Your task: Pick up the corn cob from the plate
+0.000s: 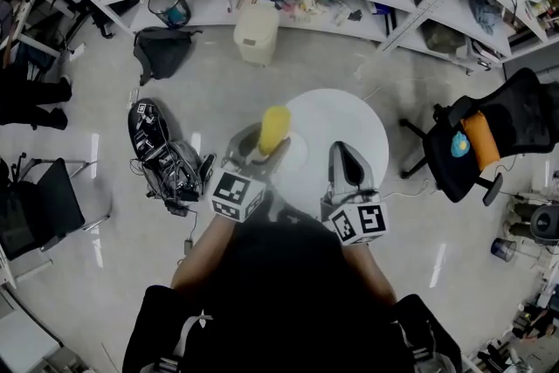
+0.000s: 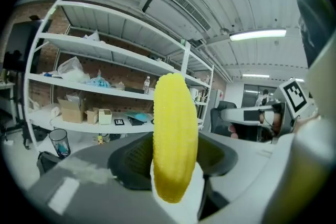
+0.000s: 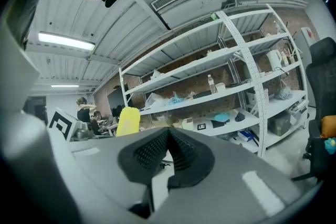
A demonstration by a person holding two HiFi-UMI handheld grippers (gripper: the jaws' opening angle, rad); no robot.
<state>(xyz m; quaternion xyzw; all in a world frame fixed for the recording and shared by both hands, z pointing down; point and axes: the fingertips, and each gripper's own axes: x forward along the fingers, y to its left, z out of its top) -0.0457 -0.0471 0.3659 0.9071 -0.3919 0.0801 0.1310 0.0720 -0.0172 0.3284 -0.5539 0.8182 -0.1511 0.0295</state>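
- Grasps corn cob (image 1: 275,128) in left gripper (image 1: 257,153), mostly protruding beyond the jaws: may pivot or slip out if tilted.
- Holds right gripper (image 3: 168,152) clenched, empty, alongside: may bump it.

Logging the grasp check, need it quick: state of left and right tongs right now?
left tongs: closed on the corn cob, which stands upright.
right tongs: closed, nothing between them.
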